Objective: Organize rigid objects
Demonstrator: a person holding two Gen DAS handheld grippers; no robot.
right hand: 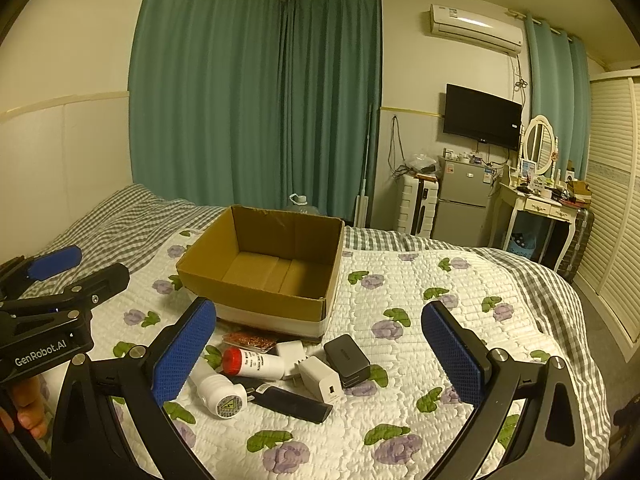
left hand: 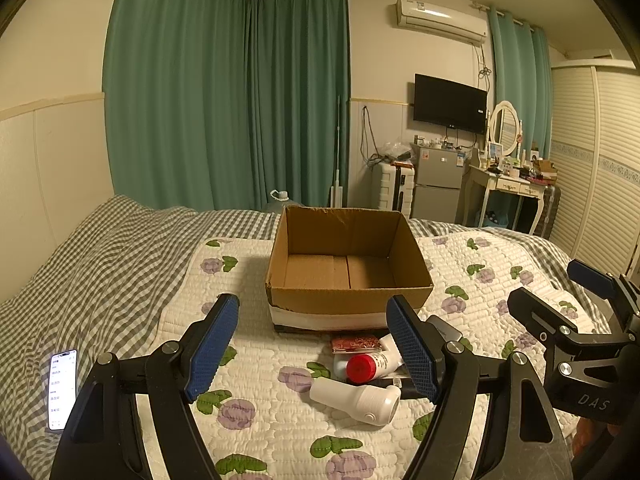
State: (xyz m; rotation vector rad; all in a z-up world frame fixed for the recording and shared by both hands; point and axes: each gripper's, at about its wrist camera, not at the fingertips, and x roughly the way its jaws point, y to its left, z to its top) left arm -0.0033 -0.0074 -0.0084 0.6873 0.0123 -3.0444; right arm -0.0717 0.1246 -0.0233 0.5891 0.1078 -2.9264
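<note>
On a quilted floral bedspread (left hand: 248,360), seen from my left wrist camera, an open cardboard box (left hand: 348,268) sits empty with its mouth upward, presumably the bin for the clutter heaped just in front of it. My left gripper (left hand: 314,346) hangs above the quilt with its blue pads spread wide and nothing between them. Below lies a white bottle (left hand: 356,398) on its side, long axis running left to right, its broad flat end toward the right; behind it a red-capped tube (left hand: 374,365) lies flat, cap toward the camera. A phone (left hand: 63,388) rests screen-up on the checked sheet, well apart at far left. The right gripper's body shows at the frame's right edge.

From the right wrist camera, my right gripper (right hand: 320,354) is likewise wide open and empty, poised over the same pile. Here the tube lies roughly crosswise, red cap pointing left; the bottle's labelled end faces the lens. A white charger (right hand: 322,380) and a black adapter (right hand: 347,356) sit touching, with a black bar-shaped item (right hand: 292,400) lying diagonally nearest me. I judge nothing has been boxed yet; both tools appear staged for a first pick.
</note>
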